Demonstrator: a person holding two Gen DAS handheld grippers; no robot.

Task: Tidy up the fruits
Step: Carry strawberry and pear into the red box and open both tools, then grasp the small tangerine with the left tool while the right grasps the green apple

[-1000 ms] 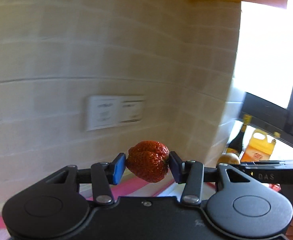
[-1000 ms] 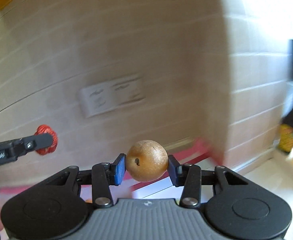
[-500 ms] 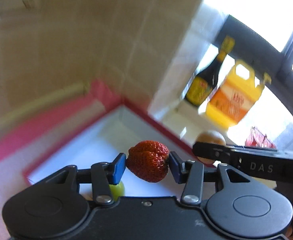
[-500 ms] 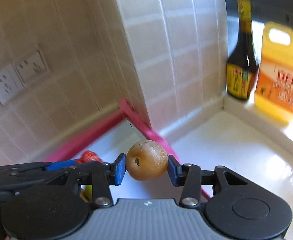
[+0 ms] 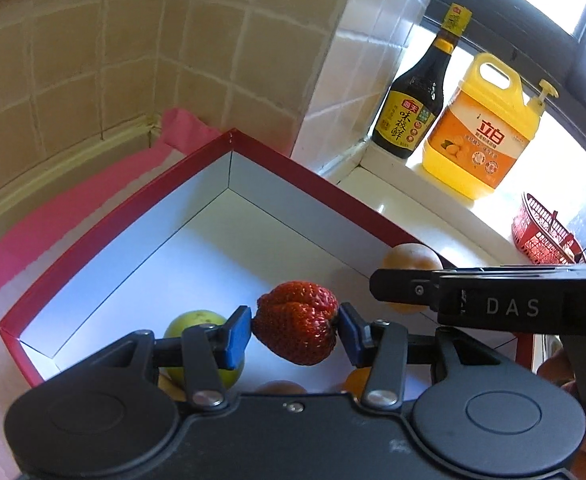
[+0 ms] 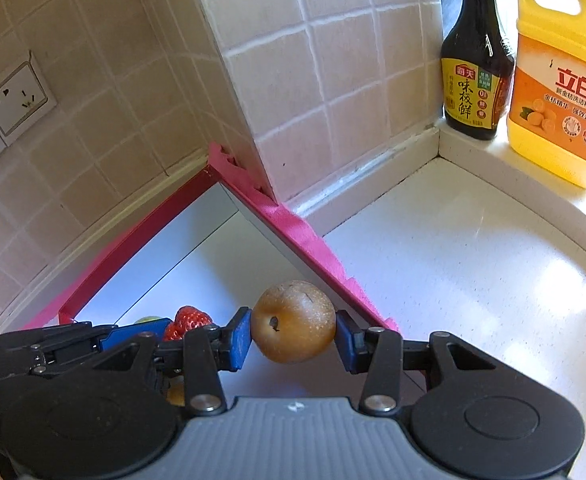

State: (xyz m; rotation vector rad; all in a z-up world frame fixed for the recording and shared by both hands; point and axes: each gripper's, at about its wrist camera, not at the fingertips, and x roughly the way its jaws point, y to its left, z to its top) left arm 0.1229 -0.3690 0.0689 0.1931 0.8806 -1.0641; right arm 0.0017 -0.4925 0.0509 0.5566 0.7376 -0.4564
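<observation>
Left wrist view: the left gripper [image 5: 295, 330] has its two blue pads clamped on one red strawberry [image 5: 296, 322], held above the shallow red cardboard box with white inside [image 5: 105, 236]. Inside the box, near the gripper body, lies one round green fruit [image 5: 197, 322] on the left, and two small orange fruits [image 5: 280, 387] are half hidden behind the gripper body. At the right, the black right gripper [image 5: 407, 294] enters from the side, with one round brown fruit [image 5: 411, 256] between its fingers, just over the right wall of the box. On the far ledge stand one dark sauce bottle [image 5: 417, 100] and one yellow detergent jug [image 5: 481, 136]; one red plastic basket [image 5: 545, 232] is further right. A pink mat [image 5: 53, 216] lies under the box. One second earlier this view showed mostly the tiled wall with the sockets; now it looks down into the box, and the strawberry sits the same way between the pads.

Right wrist view: the right gripper is clamped on the round brown fruit [image 6: 293, 322], which hangs over the right edge of the box [image 6: 149, 224]. At the left, the left gripper [image 6: 161, 330] holds the strawberry [image 6: 189, 320] above the box floor. The bottle [image 6: 477, 76] and jug [image 6: 561, 92] stand at the far right, and one white wall socket [image 6: 15, 98] is at the far left. Earlier, this view also faced the wall.
</observation>
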